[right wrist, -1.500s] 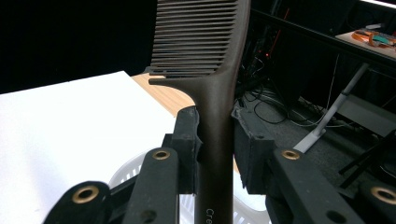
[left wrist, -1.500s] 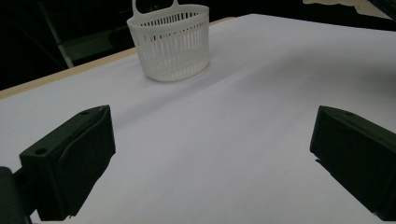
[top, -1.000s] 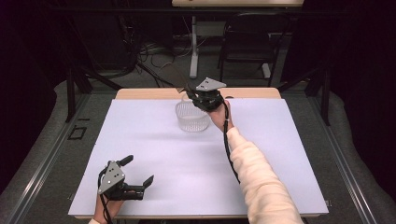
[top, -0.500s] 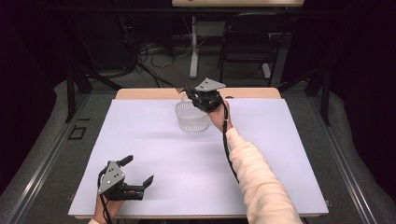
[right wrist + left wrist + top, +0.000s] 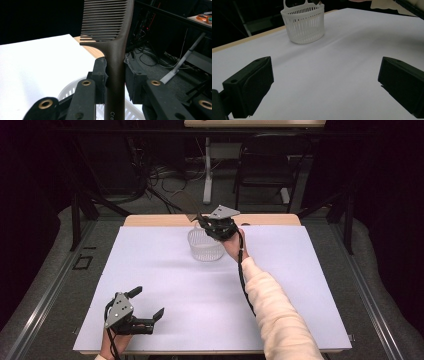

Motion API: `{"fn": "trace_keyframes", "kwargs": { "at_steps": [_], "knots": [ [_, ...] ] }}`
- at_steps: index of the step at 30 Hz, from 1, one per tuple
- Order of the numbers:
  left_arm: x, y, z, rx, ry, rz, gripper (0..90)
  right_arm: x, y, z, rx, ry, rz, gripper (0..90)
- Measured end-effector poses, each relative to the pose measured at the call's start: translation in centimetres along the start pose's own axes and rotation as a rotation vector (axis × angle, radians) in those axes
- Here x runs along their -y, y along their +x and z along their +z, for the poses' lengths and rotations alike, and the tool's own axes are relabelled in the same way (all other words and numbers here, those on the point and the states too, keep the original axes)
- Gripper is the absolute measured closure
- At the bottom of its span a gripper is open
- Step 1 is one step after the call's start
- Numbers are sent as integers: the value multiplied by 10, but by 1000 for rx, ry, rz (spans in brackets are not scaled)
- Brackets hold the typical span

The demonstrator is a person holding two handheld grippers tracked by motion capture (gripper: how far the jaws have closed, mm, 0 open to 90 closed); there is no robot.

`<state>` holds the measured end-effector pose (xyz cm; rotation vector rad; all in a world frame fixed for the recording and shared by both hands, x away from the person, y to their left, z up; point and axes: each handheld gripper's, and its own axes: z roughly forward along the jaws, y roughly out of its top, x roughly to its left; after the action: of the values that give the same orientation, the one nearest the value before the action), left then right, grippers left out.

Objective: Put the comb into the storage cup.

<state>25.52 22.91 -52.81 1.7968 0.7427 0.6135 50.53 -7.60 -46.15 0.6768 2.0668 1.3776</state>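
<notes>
Comb (image 5: 112, 32), dark brown, held by its handle between the pads of the right gripper (image 5: 115, 80), which is clamped on it; the toothed end points up and away, above the far rim of the white slatted basket (image 5: 205, 246). The basket stands upright on the white surface (image 5: 300, 285) near its far edge, just beside the right gripper. The step in hand appears to be placing the comb into the basket: the handle end should be tipped down over the opening and lowered inside the rim before the grip is let go, since a release at the rim could tip the light basket or drop the comb past the nearby far edge. The left gripper (image 5: 146, 306) rests at the near left corner, jaws wide apart with nothing between them, well apart from the basket. Broad bare surface lies between the two.
</notes>
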Motion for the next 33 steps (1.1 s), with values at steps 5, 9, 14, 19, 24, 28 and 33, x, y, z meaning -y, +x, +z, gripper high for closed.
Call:
{"fn": "trace_keyframes", "kwargs": {
  "at_steps": [5, 9, 14, 19, 24, 28, 33],
  "knots": [
    [0, 0, 0, 0, 1, 0, 2, 1, 0, 1, -4, 3, -4, 718],
    [0, 0, 0, -1, 0, 0, 2, 3, 0, 1, -7, 7, -2, 718],
    [0, 0, 0, 0, 1, -1, 2, 5, 0, 2, -10, 8, 3, 718],
    [0, 0, 0, -1, 1, -1, 2, 8, 1, 5, -13, 17, -2, 718],
    [0, 0, 0, -3, 0, -4, 2, 8, 1, 6, -14, 17, -8, 719],
    [0, 0, -1, -2, 0, -3, 3, 9, 2, 6, -16, 20, -19, 718],
    [0, 0, -1, -3, -1, -3, 3, 11, 2, 6, -20, 18, -19, 718]
  ]
}}
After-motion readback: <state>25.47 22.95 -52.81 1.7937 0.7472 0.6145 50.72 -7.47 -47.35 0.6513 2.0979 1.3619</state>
